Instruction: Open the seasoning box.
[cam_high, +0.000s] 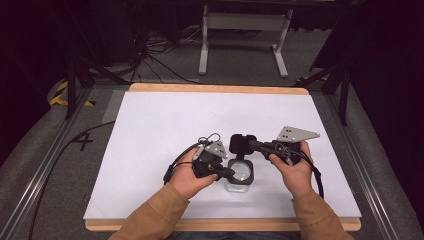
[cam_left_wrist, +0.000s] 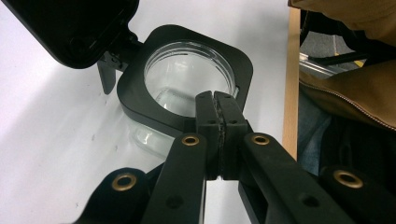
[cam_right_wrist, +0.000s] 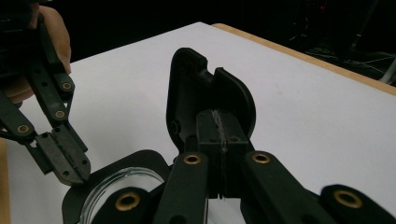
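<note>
A clear glass jar (cam_high: 240, 181) with a black square collar (cam_left_wrist: 187, 37) stands on the white board near the front. Its hinged black lid (cam_high: 242, 142) is swung up and open, and stands upright in the right gripper view (cam_right_wrist: 187, 84). My left gripper (cam_left_wrist: 216, 95) is shut, its tips resting on the near edge of the collar with nothing between the pads. The right gripper view also catches this left gripper (cam_right_wrist: 74, 175) touching the collar (cam_right_wrist: 140, 158). My right gripper (cam_right_wrist: 219, 114) is shut too, its tips against the inner face of the lid. In the high view the left gripper (cam_high: 231, 172) and right gripper (cam_high: 252, 145) flank the jar.
The white board (cam_high: 165, 120) lies on a wooden table top (cam_high: 215, 88) with metal rails along both sides. A white metal stand (cam_high: 245, 22) and black cables lie on the floor beyond. Tan sleeves (cam_high: 150, 220) come in from the front edge.
</note>
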